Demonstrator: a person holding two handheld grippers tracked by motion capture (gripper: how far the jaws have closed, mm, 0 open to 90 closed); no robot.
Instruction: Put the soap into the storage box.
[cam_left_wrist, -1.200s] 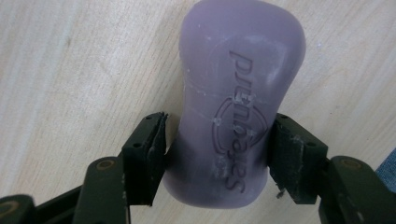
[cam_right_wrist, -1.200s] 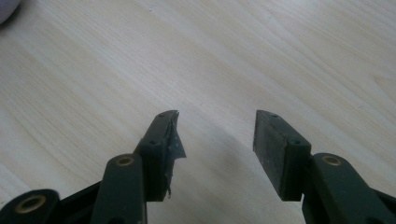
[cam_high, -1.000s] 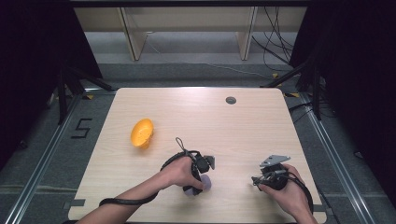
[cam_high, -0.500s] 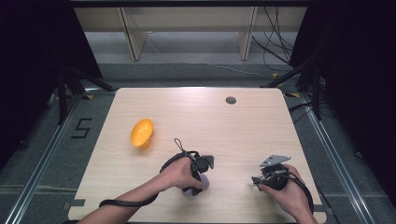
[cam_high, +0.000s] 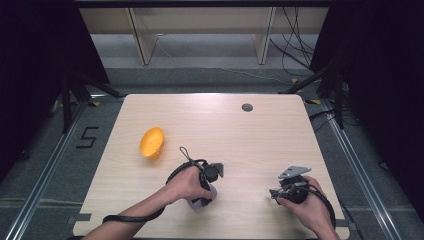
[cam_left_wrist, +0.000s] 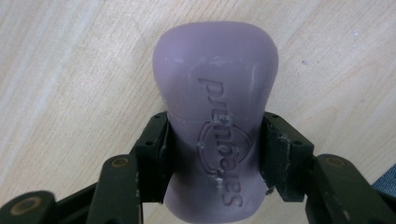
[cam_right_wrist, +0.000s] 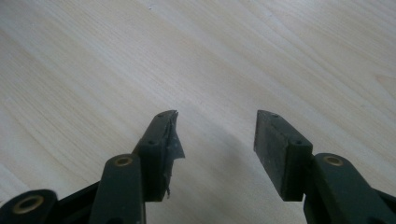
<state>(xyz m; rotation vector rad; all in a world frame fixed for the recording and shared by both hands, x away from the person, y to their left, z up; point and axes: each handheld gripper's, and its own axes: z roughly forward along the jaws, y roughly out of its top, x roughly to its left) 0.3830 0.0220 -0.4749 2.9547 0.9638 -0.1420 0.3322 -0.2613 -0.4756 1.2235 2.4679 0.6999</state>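
Closing left gripper (cam_left_wrist: 215, 154) fingers now clamp purple soap (cam_left_wrist: 215, 116), hand-hidden from above.

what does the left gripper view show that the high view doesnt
Left gripper view: raised lettering on the purple soap bar, and both pads pressed against its sides; the jaws have just been closing on it.

High view: the orange bowl, the right gripper held apart with nothing in it, and the person's forearms.

Both: the soap bar in the left gripper, over the pale wooden table.
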